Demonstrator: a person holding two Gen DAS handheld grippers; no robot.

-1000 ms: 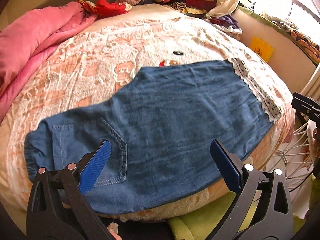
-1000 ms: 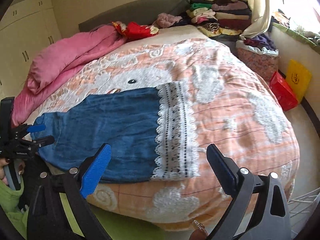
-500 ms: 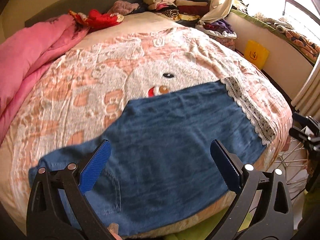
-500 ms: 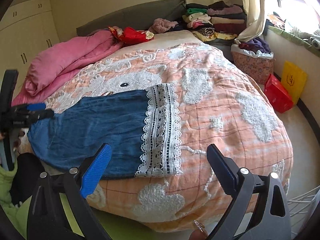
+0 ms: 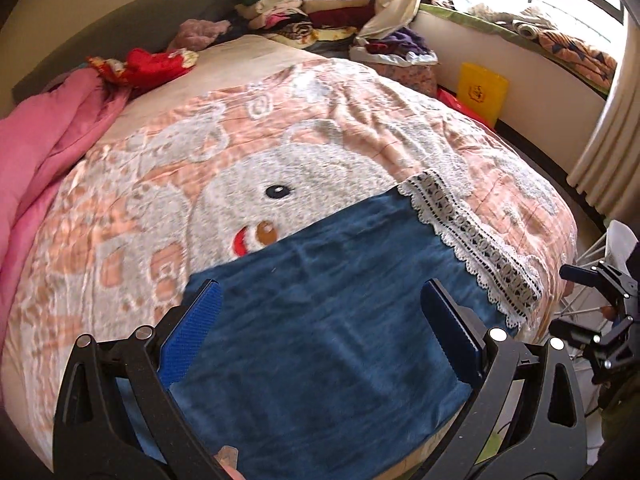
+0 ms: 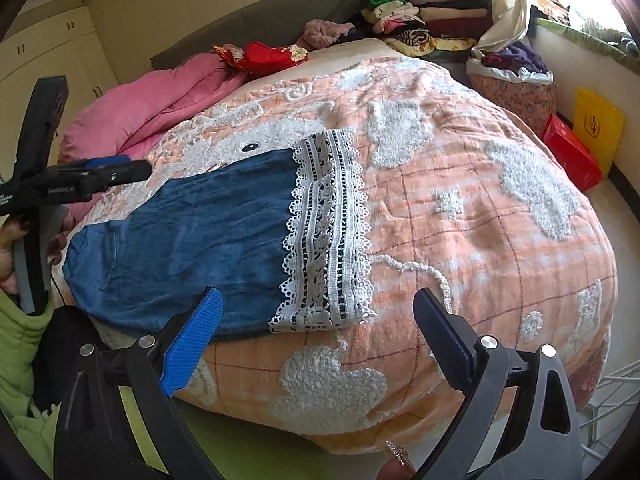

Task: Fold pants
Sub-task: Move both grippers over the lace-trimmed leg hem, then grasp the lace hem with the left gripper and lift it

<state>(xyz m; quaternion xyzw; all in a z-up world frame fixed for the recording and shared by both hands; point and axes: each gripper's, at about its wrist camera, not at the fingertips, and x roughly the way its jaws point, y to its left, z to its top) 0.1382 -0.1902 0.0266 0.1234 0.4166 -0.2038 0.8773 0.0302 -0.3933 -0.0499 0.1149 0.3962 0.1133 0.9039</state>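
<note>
Blue denim pants (image 5: pixel 332 320) (image 6: pixel 192 236) with a white lace hem (image 5: pixel 476 252) (image 6: pixel 328 232) lie flat across the near edge of the bed, hem to the right. My left gripper (image 5: pixel 320 336) hovers open over the pants' middle, holding nothing. My right gripper (image 6: pixel 316 340) is open and empty, just off the bed's near edge below the lace hem. The left gripper (image 6: pixel 104 178) also shows at the left of the right wrist view, held by a hand above the waist end. The right gripper's black frame (image 5: pixel 600 304) shows at the right edge of the left wrist view.
An orange and white blanket (image 6: pixel 460 208) covers the bed. A pink quilt (image 5: pixel 36 152) is piled at the left. Folded clothes (image 6: pixel 424 20) are stacked at the headboard. A yellow bag (image 6: pixel 598 128) and a red bag (image 6: pixel 570 156) stand on the floor at right.
My left gripper has risen and tilted toward the hem end, so the pocket end has dropped out of its view. My right gripper pulled back and up a little. Both stayed open.
</note>
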